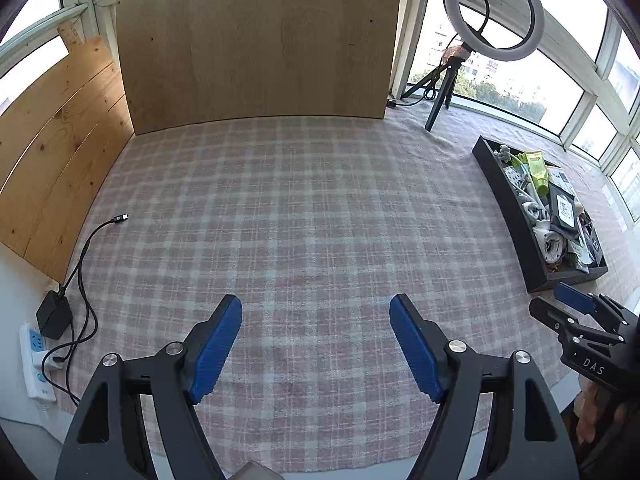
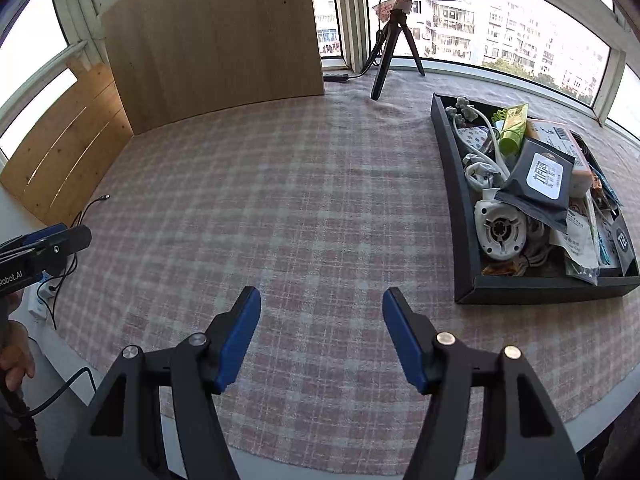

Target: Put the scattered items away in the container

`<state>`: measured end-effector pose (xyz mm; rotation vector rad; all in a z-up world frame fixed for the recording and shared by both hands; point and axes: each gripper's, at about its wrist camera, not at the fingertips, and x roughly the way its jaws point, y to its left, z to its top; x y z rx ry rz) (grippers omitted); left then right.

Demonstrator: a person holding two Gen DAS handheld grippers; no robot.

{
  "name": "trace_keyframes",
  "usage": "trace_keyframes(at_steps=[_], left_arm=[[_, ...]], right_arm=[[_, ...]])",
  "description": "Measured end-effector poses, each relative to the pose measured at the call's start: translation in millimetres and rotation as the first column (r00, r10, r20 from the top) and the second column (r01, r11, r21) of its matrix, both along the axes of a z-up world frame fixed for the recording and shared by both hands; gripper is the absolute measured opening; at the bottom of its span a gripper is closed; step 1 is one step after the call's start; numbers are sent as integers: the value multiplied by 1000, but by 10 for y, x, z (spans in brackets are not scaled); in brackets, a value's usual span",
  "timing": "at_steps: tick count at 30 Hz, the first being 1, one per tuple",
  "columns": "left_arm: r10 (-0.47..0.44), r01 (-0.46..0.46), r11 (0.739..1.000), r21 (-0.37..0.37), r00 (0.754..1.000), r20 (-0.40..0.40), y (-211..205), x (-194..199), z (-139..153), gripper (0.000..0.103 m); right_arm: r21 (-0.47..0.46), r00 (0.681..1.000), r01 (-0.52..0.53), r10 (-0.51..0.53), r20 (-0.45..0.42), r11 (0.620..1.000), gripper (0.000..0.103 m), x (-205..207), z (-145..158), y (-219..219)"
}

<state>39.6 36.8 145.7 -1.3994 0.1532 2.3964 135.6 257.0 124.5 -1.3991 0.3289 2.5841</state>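
Both grippers – left (image 1: pixel 316 346) & right (image 2: pixel 322 340) – hung over the checked worktop (image 2: pixel 300 200), fingers wide, nothing between them; black container (image 2: pixel 460 200) sat far right, packed w/ items.

One black container (image 2: pixel 460 200) sits on the worktop. Inside it lie one green tube (image 2: pixel 514 128), one dark wipes packet with a white label (image 2: pixel 540 178), one white round device (image 2: pixel 500 232), one grey beaded toy (image 2: pixel 464 108) and one orange box with a barcode (image 2: pixel 556 134); the further sachets and white cables there are too tangled to count. Two claws show: the left claw (image 1: pixel 316 344) and the right claw (image 2: pixel 322 336). Beyond stand one ring light on one tripod (image 1: pixel 494 12), two wooden boards (image 1: pixel 256 40), one power strip (image 1: pixel 38 364) and one black charger (image 1: pixel 54 314).
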Motion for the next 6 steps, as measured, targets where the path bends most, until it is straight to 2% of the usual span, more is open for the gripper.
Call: trace_keyframes(at_steps=[3,6], left_arm=[[-1,1,1000,21,1000,-5,-14,2,11,74],[10,-9,1000,21,999,-45,-33,5,34,74]], right_arm=[[8,1000,-9,9,4,1000,62,-29,-8,-36],[17,1000,-13,13,6,1000,62,-50,-13,-65]])
